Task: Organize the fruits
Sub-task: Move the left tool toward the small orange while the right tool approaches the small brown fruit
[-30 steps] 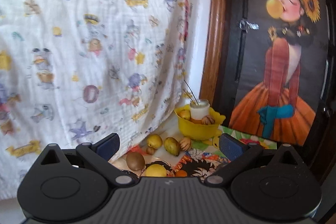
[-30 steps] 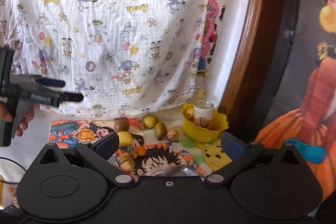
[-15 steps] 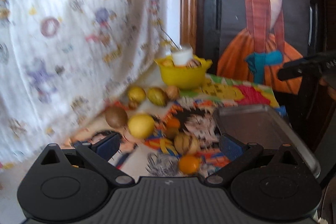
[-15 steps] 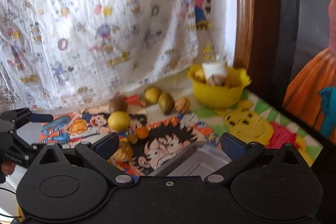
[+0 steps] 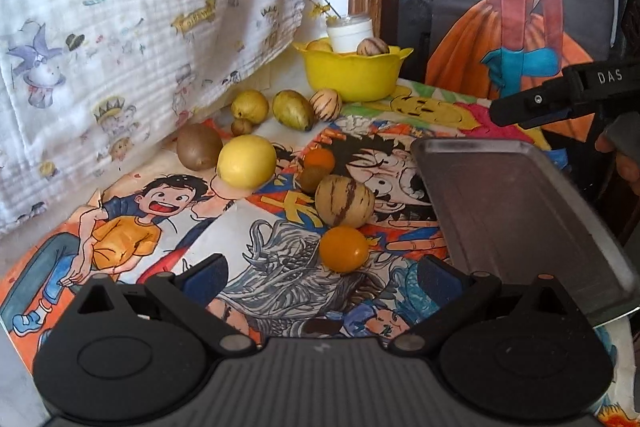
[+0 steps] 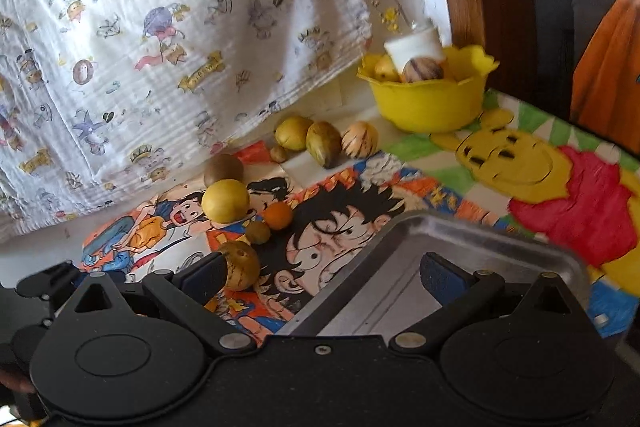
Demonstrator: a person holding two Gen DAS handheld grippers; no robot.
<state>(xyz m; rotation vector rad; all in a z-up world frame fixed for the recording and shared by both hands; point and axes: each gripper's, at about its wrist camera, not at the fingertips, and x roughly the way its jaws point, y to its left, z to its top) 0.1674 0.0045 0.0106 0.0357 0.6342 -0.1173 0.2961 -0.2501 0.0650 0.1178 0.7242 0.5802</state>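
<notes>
Orange fruit (image 5: pixel 343 243) between left gripper (image 5: pixel 320 277) fingers

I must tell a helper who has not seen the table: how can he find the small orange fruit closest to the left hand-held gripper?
Find the metal tray on the cartoon cloth. Beside its near left edge lies the small orange fruit, smooth and glossy, in front of the larger striped fruit.

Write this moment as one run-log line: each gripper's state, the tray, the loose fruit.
left gripper: open, empty | right gripper: open, over metal tray | tray: empty | fruit: loose on mat, small orange fruit nearest left gripper
</notes>
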